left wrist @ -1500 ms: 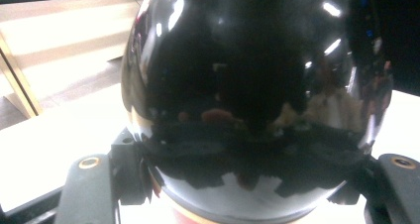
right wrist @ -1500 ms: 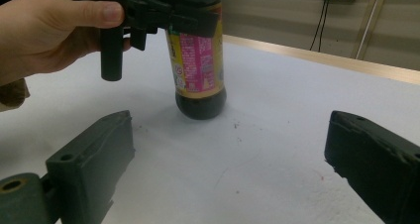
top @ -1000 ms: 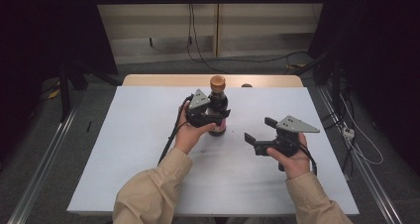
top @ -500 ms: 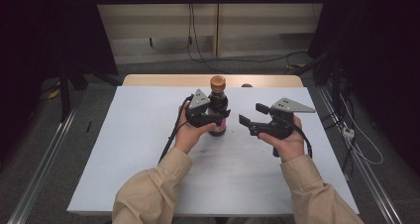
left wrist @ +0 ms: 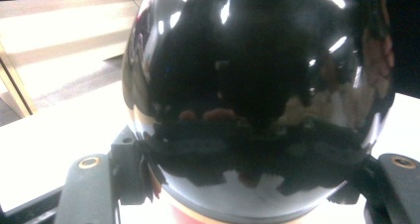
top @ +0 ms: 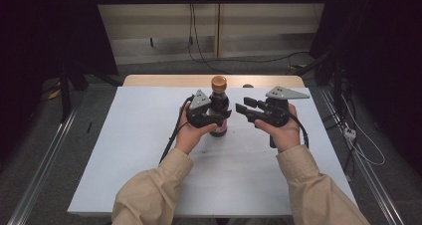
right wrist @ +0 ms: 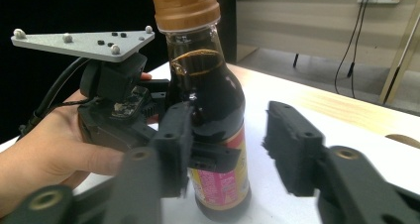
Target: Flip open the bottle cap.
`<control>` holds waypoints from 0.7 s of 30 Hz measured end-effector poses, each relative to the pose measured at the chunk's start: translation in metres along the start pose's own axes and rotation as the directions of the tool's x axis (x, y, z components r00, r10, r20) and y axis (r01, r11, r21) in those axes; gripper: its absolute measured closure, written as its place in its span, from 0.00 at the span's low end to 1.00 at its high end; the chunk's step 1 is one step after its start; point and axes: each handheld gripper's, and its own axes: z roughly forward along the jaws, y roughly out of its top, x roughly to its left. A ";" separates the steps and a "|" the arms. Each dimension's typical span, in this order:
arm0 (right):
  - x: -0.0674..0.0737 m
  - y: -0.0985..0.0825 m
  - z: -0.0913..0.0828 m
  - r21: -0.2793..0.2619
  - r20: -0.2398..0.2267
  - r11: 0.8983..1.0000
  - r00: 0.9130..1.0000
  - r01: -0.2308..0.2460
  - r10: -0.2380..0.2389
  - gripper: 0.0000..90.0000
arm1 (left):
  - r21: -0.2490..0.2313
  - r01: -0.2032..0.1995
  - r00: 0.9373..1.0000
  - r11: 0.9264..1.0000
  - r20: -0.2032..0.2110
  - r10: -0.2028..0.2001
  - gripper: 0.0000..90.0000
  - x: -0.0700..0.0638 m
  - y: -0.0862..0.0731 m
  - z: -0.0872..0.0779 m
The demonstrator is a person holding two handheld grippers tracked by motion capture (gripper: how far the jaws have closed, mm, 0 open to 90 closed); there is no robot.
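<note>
- At the centre of the high view, the left gripper (top: 215, 116) is clamped around the belly of the bottle (top: 218, 110), probably to steady it upright on the table (top: 149, 150).
- Just right of it, the right gripper (top: 247, 109) points at the bottle with jaws apart, touching nothing.
- Seen along those jaws, the bottle's dark body stands between and beyond them, its brown cap (right wrist: 184, 6) at top centre, likely the next thing to be gripped.
</note>
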 end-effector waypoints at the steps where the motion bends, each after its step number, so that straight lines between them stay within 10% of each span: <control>1: 0.000 0.000 0.000 0.000 0.000 1.000 1.000 0.000 0.000 0.70 | -0.001 0.002 1.000 1.000 0.000 -0.002 0.33 0.000 0.000 0.000; 16: 0.004 0.026 0.011 0.020 -0.022 1.000 1.000 0.020 -0.019 0.81 | -0.007 0.012 1.000 1.000 0.004 -0.012 0.33 0.000 0.000 0.001; 21: 0.004 0.031 0.014 0.035 -0.029 0.999 0.999 0.027 -0.026 0.99 | -0.006 0.012 1.000 1.000 0.006 -0.012 0.33 0.000 0.000 0.001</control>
